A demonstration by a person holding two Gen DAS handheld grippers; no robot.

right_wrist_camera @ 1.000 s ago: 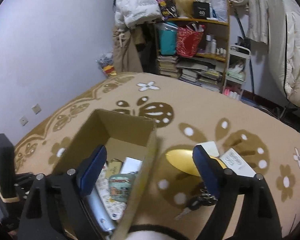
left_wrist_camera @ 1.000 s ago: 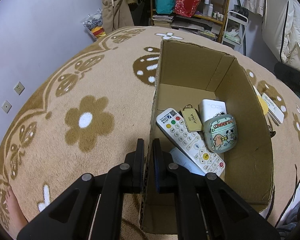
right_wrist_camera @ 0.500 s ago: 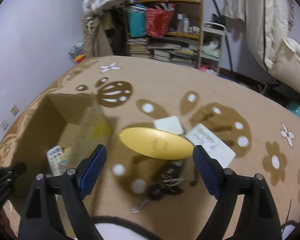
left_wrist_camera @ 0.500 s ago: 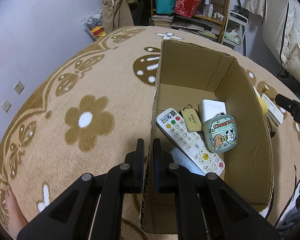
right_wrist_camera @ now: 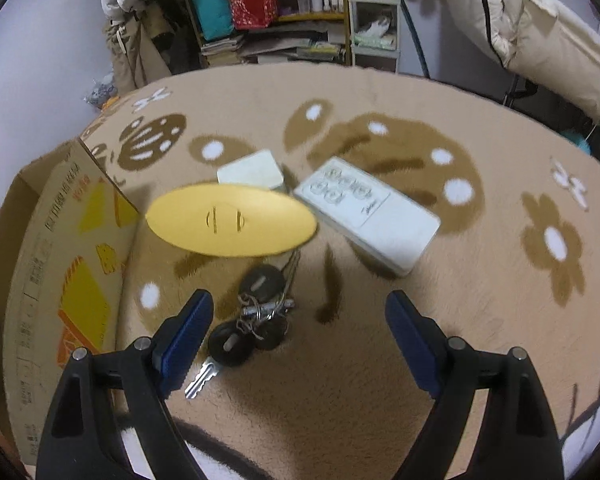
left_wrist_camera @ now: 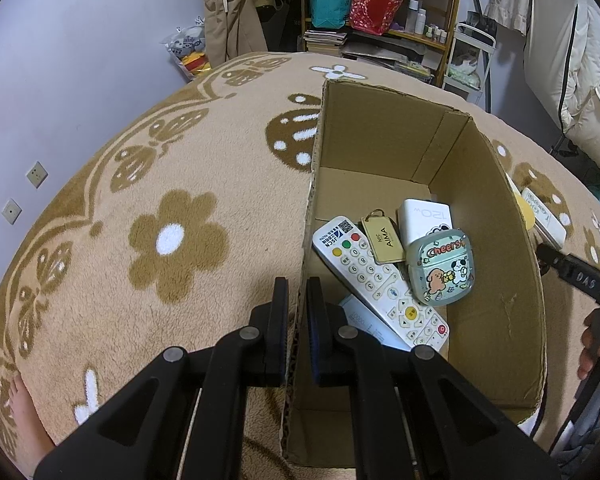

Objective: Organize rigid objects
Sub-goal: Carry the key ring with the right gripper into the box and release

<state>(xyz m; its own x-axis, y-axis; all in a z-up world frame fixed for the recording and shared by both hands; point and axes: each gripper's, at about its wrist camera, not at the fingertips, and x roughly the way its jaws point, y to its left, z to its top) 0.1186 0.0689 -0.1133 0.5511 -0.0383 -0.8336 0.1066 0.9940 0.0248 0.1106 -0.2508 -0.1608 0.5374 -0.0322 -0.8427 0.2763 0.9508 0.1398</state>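
My left gripper (left_wrist_camera: 297,292) is shut on the left wall of the cardboard box (left_wrist_camera: 496,208). Inside the box lie a white remote (left_wrist_camera: 376,284), a tan key tag (left_wrist_camera: 384,240), a white charger (left_wrist_camera: 422,218) and a pale green cartoon case (left_wrist_camera: 440,270). My right gripper (right_wrist_camera: 298,312) stands open above the rug, with nothing between its blue pads. A bunch of keys (right_wrist_camera: 256,312) lies just ahead of its left finger. Beyond are a yellow oval case (right_wrist_camera: 232,220), a small white box (right_wrist_camera: 252,170) and a flat white box (right_wrist_camera: 368,212). The cardboard box (right_wrist_camera: 60,264) sits to the left.
Everything sits on a beige rug (left_wrist_camera: 160,184) with brown flower patterns. A cluttered wooden shelf (left_wrist_camera: 384,12) and hanging clothes stand at the far side. A bare foot (left_wrist_camera: 20,400) rests on the rug at the lower left. A hand (left_wrist_camera: 596,344) shows beside the box's right wall.
My right gripper has swung from over the box to the right and come down over the keys on the rug. The left gripper has kept its hold on the box wall.
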